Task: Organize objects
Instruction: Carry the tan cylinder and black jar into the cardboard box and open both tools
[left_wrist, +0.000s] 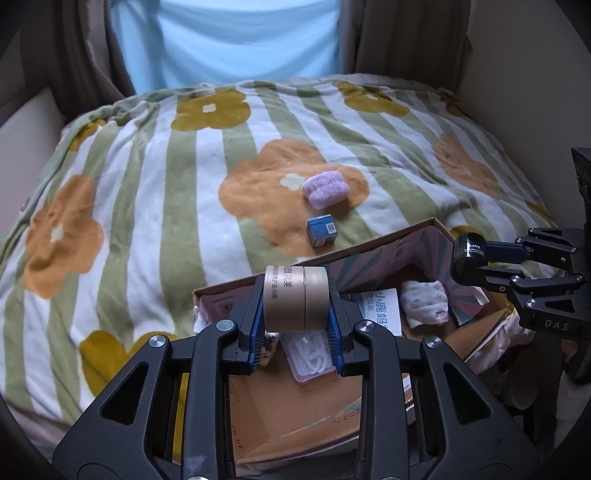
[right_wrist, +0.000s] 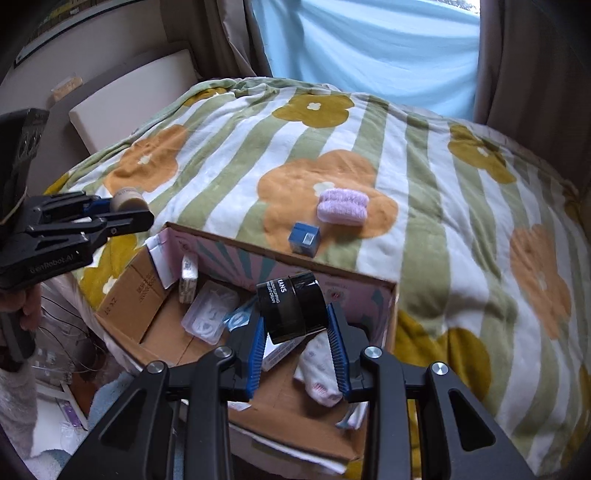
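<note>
We hold a beige jar (left_wrist: 296, 298) clamped in our left gripper (left_wrist: 295, 325) and a black jar (right_wrist: 291, 306) in our right gripper (right_wrist: 297, 347), both poised over the cardboard box (right_wrist: 280, 260) below.

Your gold jar (left_wrist: 295, 298) hid part of the cardboard box (left_wrist: 388, 240) wall behind it, and your black jar (right_wrist: 291, 306) covered much of the white packet (right_wrist: 282, 350) at 6 o'clock. The small blue box (right_wrist: 303, 239) carried print too tiny to read.
</note>
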